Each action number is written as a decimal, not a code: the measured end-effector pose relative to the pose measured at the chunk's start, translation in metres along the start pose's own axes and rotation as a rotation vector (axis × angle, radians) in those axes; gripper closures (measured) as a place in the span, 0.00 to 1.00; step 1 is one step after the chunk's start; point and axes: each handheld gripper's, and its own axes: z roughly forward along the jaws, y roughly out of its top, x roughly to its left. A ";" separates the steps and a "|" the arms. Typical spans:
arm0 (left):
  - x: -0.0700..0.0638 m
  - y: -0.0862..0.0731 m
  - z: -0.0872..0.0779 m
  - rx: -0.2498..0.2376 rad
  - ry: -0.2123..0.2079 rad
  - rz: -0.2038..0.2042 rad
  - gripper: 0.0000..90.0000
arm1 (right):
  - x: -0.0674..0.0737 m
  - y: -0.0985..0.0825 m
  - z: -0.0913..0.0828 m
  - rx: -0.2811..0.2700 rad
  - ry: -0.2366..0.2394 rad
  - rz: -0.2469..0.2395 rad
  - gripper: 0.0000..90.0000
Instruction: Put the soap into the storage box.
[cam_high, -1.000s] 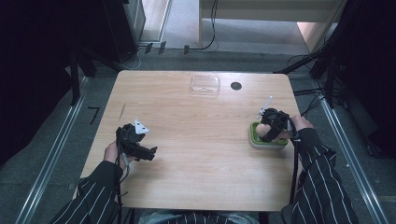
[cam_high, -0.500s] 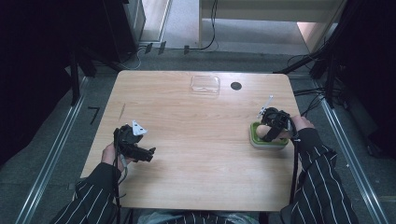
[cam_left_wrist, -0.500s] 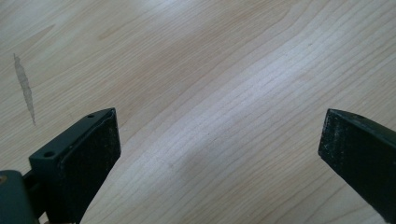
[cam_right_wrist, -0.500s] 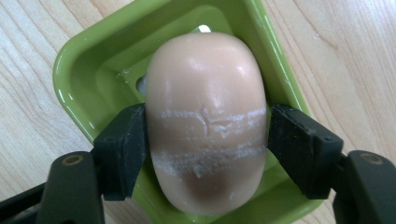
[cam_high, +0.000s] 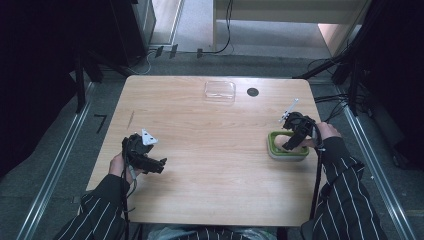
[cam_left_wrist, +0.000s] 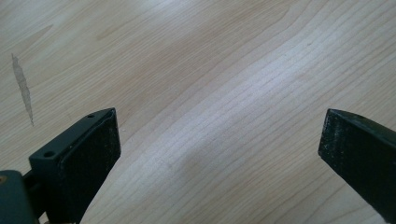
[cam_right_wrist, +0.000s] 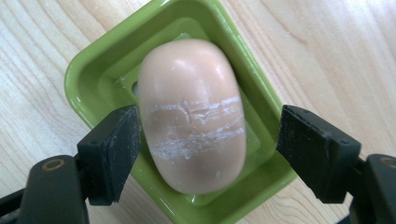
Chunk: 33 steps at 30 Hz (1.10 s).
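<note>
A peach-coloured soap bar (cam_right_wrist: 191, 116) lies in a green dish (cam_right_wrist: 93, 79) near the table's right edge. My right gripper (cam_right_wrist: 208, 149) hangs over the dish (cam_high: 287, 152) with the soap between its jaws. The jaws have just been opening: one pad sits right beside the soap and the other stands clear of it. White scrape marks cross the soap's top. At the front left, my left gripper (cam_high: 150, 162) rests low over bare wood. Its jaws (cam_left_wrist: 219, 154) are wide open with nothing between them.
A clear plastic tray (cam_high: 219, 90) and a small black round hole (cam_high: 252, 92) sit at the far edge of the wooden table (cam_high: 210, 150). A dark streak marks the wood (cam_left_wrist: 22, 88) near my left gripper. Cables trail off the right side.
</note>
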 end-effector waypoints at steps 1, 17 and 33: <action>0.000 0.000 0.000 0.002 0.000 0.001 0.00 | 0.000 0.000 -0.001 -0.005 -0.006 0.009 0.24; -0.001 0.002 0.000 -0.004 -0.002 0.005 0.00 | 0.020 0.010 -0.020 -0.119 0.009 0.139 0.09; -0.002 0.002 0.000 -0.007 0.000 0.002 0.00 | 0.083 0.023 -0.034 -0.169 -0.004 0.097 0.02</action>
